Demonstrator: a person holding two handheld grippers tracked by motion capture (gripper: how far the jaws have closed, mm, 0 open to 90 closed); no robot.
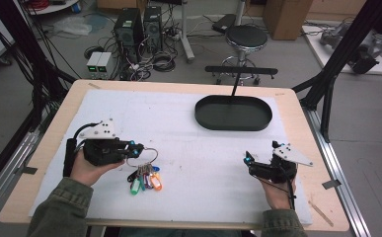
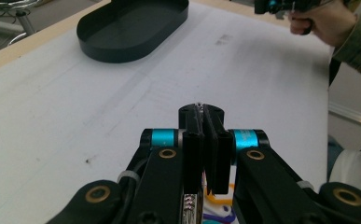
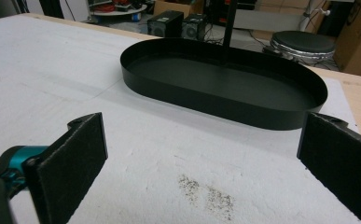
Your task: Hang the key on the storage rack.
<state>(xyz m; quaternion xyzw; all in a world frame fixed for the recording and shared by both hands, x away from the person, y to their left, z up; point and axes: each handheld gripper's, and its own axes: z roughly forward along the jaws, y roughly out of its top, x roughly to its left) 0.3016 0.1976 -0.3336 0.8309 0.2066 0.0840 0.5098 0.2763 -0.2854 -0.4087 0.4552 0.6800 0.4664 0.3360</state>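
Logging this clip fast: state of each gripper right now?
Left gripper: shut on the key ring of the key bunch.
Right gripper: open, holding nothing, facing the black tray.

White mat (image 1: 188, 148): the centre, between the 2 grippers, lies open and flat. Obstacle 1: black oval tray (image 1: 233, 113), raised wall, at the far right of the mat, with a thin black post (image 1: 235, 85) rising at its far rim. Obstacle 2: bunch of keys (image 1: 145, 177) on a wire ring, just beside the left gripper (image 1: 138, 148). Ground ahead of the right gripper (image 1: 248, 159), up to the tray wall, is bare. Near edge of the mat between the forearms is unobstructed.
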